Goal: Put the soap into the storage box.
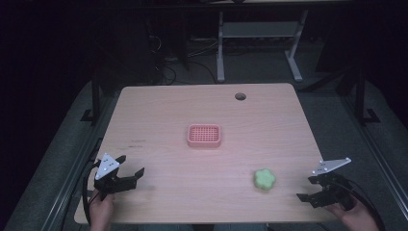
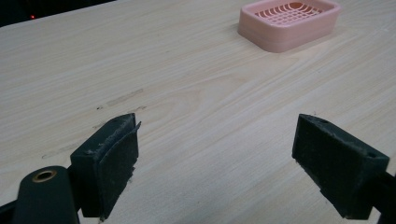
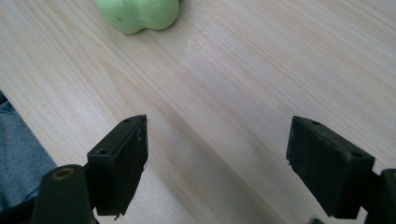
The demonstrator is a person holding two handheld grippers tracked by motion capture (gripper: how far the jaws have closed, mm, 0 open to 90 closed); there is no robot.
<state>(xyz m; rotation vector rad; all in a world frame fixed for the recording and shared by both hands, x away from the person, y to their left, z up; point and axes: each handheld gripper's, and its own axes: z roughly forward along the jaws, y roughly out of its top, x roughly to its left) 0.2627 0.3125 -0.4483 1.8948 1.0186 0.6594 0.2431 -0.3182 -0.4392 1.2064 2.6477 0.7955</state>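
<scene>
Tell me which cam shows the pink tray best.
Left gripper view: the pink tray sits large at top right, its slotted grid and side wall clear. The high view shows it whole but small, mid-table. The right gripper view faces the green flower-shaped piece instead.

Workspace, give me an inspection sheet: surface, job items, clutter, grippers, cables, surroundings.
Surface: light wooden table, faint scuff marks at its left, round cable hole near far edge.
Job's things: pink slotted soap dish at centre; green flower-shaped soap near the right, apart from it.
Clutter: nothing seen.
Grippers: left gripper and right gripper both open, empty, near front edge.
Cables: black cable trails from left gripper.
Surroundings: dark room, white desk frame beyond.
</scene>
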